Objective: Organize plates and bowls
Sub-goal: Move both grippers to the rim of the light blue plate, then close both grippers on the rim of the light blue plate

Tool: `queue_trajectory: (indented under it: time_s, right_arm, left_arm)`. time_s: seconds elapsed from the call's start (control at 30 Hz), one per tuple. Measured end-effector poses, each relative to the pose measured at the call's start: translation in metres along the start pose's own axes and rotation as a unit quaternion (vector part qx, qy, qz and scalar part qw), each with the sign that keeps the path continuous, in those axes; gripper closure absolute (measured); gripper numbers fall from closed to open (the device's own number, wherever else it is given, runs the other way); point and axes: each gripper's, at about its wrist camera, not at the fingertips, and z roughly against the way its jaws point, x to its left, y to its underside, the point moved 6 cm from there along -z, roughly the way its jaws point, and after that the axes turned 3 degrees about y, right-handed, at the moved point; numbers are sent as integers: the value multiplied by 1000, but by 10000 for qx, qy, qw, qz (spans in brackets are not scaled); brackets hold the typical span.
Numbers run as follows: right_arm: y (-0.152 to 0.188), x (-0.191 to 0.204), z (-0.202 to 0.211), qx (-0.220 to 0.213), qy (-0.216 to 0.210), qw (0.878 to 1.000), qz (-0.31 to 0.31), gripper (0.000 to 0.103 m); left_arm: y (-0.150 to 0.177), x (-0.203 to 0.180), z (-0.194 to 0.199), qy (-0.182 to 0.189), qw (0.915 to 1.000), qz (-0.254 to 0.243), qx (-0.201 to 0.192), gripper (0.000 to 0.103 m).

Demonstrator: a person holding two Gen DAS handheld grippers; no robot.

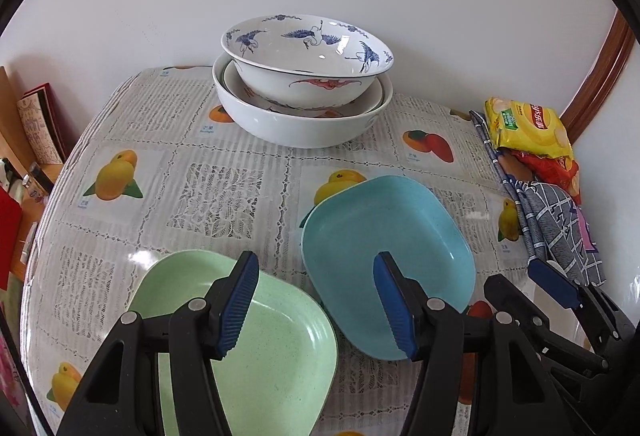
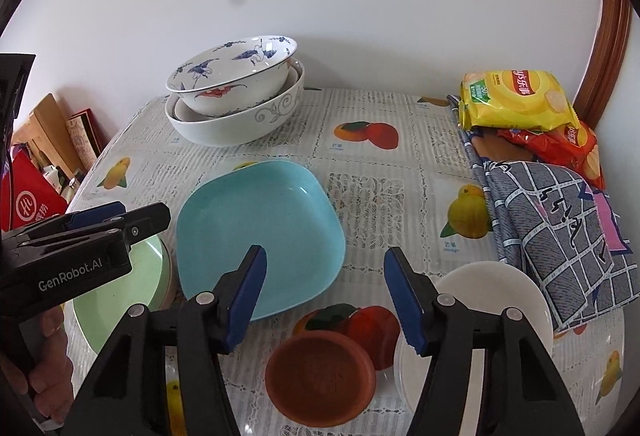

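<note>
Covering the desk point(image 2: 360, 195) is a fruit-print cloth. Nested bowls point(image 1: 304, 83) stand stacked at its far edge, evidently already sorted. Loose toward the near edge lie a blue plate point(image 2: 260, 236), green plate point(image 1: 256, 340), white plate point(image 2: 492, 288) and brown dish point(image 2: 320, 380). Left hand-held gripper point(image 1: 316, 306) and right hand-held gripper point(image 2: 324, 300) hover empty, jaws parted.

We're in a home, a dining corner by the look of it: the worktop point(image 2: 400, 163) wears a lace-patterned plastic cloth printed with mangoes. Nested porcelain bowls point(image 2: 236, 91) sit at its far edge against a plain white wall. To the right of the bowls lie crisp packets point(image 2: 516, 99) and a folded checked cloth point(image 2: 556, 232); beyond them, a wooden door frame point(image 2: 608, 47).
</note>
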Motion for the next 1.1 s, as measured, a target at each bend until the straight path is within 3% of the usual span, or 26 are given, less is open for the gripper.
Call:
queue_trajectory:
  time_s: [0.27,0.33,0.63,0.77,1.1]
  right_arm:
    - [-6,3,-36,251,-51,9997,49,53]
    - [-7,3,-42,259,159,9995,115,55]
    - [-6,10,-57,302,278,9985,363,61]
    - [-4,11,-64,388,275,9981,383,63]
    - [-3,2,-72,369,451,9979,290,90]
  left_arm:
    - [-7,0,-34,-106,9997,-40,215,50]
    - [-8,-1,-42,-102,9995,-79,298,53]
    - [-10,2,-65,-80,9986,-37,524,71]
    - [-9,2,-72,-78,9981,-64,603,74]
    - [-8,8,-81,-179,9981,-38,591,87]
